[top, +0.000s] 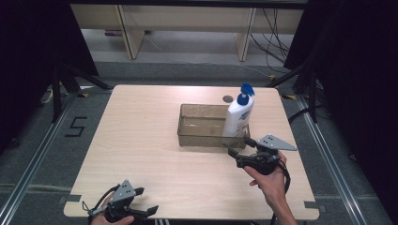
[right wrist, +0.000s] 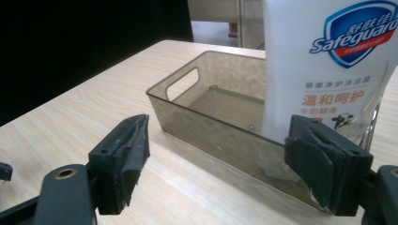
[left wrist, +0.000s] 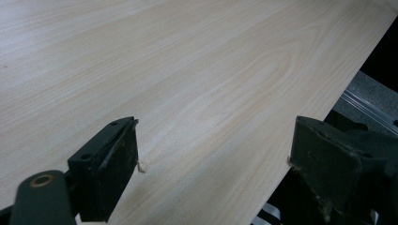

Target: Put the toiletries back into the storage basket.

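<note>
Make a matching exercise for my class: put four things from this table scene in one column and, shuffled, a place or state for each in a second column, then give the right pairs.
Things
1. soap bottle
2. bin
3. left gripper
4. right gripper

Places or states
A. open, at the table's near edge
B. stands upright in the bin's right end
C. open, just in front of the bin
D. clear brown, mid-table

Pairs: 1-B, 2-D, 3-A, 4-C
</note>
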`<state>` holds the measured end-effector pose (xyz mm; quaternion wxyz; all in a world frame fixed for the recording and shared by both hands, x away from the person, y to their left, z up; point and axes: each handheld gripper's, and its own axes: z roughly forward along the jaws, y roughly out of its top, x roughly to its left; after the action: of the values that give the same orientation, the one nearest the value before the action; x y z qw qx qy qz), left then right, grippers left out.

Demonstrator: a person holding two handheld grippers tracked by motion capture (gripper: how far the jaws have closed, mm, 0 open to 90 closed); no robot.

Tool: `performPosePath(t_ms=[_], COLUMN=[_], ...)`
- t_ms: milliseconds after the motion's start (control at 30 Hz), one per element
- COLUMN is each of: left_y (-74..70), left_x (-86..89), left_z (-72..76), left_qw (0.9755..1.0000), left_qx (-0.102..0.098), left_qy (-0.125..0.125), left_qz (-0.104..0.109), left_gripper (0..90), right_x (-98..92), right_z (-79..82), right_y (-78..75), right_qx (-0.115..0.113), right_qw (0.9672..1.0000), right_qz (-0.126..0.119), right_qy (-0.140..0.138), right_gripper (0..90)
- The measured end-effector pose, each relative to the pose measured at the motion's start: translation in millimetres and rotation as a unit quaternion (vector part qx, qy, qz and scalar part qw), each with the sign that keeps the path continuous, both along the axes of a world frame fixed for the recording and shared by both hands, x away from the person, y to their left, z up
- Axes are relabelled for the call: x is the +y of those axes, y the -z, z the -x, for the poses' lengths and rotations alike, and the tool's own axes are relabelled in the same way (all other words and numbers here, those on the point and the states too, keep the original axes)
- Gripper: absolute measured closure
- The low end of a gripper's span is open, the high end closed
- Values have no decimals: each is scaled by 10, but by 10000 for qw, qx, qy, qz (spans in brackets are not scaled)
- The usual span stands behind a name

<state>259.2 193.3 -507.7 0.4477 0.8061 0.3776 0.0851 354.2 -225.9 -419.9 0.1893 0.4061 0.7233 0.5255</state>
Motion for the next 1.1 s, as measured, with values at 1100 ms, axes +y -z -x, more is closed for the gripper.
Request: performPosePath(t_ms=[1100], left_y=[-3], left_x=[-13], left_z=[3], left_qw=[10000], left_qx=[-13], left_qy=[47], left_qz=[23], left_gripper=[151], right_x=[60], right_z=[302], right_y=[353], right_qx=[290], right_qw=[9989], right_qz=[-239], right_qy=[-298], right_gripper=[193])
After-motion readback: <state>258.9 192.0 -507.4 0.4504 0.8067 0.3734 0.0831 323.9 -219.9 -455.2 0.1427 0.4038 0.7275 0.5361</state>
